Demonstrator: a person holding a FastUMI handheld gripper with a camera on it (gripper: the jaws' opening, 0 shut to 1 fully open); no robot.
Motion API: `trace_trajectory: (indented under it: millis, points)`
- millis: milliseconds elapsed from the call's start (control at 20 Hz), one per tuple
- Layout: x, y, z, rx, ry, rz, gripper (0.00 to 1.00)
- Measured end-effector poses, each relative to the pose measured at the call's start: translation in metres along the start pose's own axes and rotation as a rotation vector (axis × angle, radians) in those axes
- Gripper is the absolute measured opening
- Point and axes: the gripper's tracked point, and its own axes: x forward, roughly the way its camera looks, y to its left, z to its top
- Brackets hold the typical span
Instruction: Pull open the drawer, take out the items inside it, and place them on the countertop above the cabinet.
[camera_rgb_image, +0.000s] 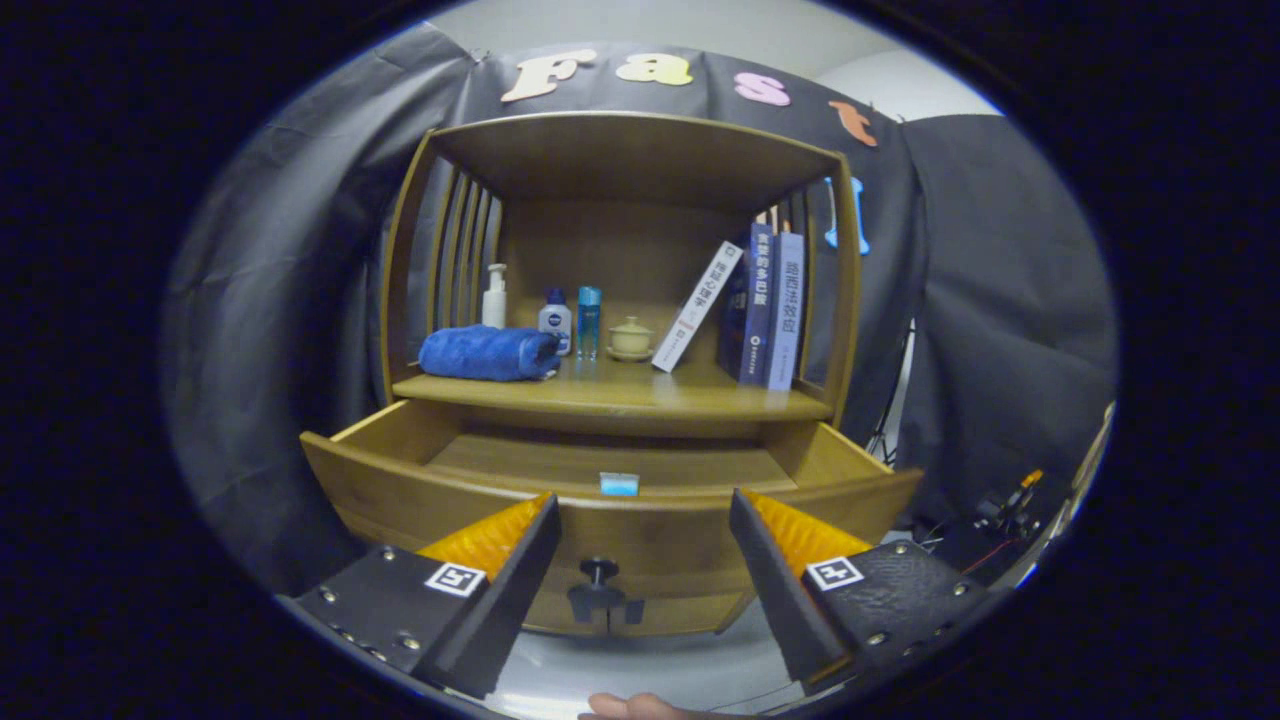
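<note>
Gripper view faces a wooden cabinet (620, 260) whose drawer (400, 480) stands pulled open, its black knob (598, 572) between the spread fingers (760, 560), which hold nothing. Inside the drawer, near its front wall, lies a small light-blue item (619, 484). On the shelf above rest a folded blue towel (488, 353), leaning books (770, 305), three bottles (555, 318) and a small lidded cup (631, 337).

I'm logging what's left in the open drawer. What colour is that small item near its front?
Light blue item, seen in the gripper view, just beyond the open gripper.
</note>
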Motion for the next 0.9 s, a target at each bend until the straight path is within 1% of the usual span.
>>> trace_trajectory:
  millis: [150, 300, 400, 550, 700, 750, 800, 850, 900]
  points:
    - [0.033, 0.007, 0.01, -0.006, 0.122, 0.031, 1.0]
    - [0.067, 0.004, 0.008, 0.062, 0.293, -0.001, 0.99]
    - [0.084, 0.007, -0.007, 0.096, 0.45, -0.01, 0.98]
    - [0.102, 0.018, -0.038, 0.152, 0.683, 0.034, 0.98]
    - [0.119, 0.021, -0.071, 0.152, 0.804, 0.022, 0.89]
    - [0.123, 0.022, -0.076, 0.154, 0.823, 0.017, 0.89]
    - [0.125, 0.024, -0.081, 0.168, 0.846, 0.013, 0.85]
    - [0.131, 0.03, -0.082, 0.196, 0.845, 0.031, 0.84]
    - [0.138, 0.033, -0.081, 0.229, 0.846, 0.033, 0.77]
